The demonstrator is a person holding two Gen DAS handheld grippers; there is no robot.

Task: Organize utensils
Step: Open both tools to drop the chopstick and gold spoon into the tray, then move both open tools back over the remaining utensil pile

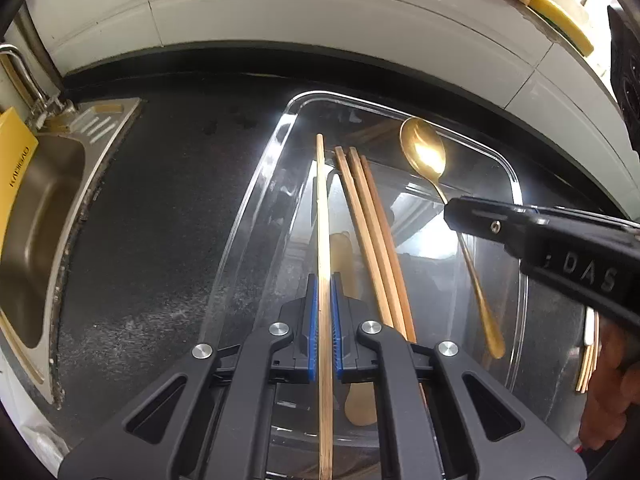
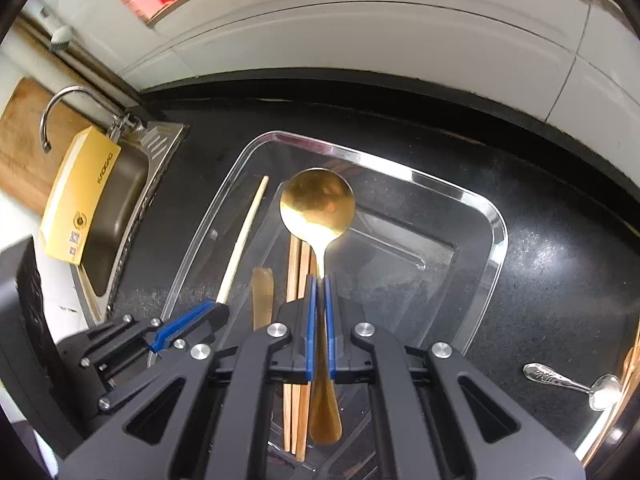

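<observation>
Pinching a single bamboo chopstick point(image 1: 324, 240), the left gripper point(image 1: 325, 316) hangs over the clear plastic tray point(image 1: 256, 184) on the black counter point(image 1: 160, 200). Right gripper point(image 2: 319, 320) jaws clamp the gold spoon point(image 2: 318, 208) by its handle above three chopsticks point(image 1: 376, 240) lying in the tray.

A pale bamboo chopstick point(image 1: 323, 240) and a gold metal spoon point(image 2: 318, 216) – bowl at the far end – hang over a clear plastic tray point(image 1: 256, 184), where three reddish-brown wooden chopsticks point(image 1: 374, 236) lie side by side lengthwise.
</observation>
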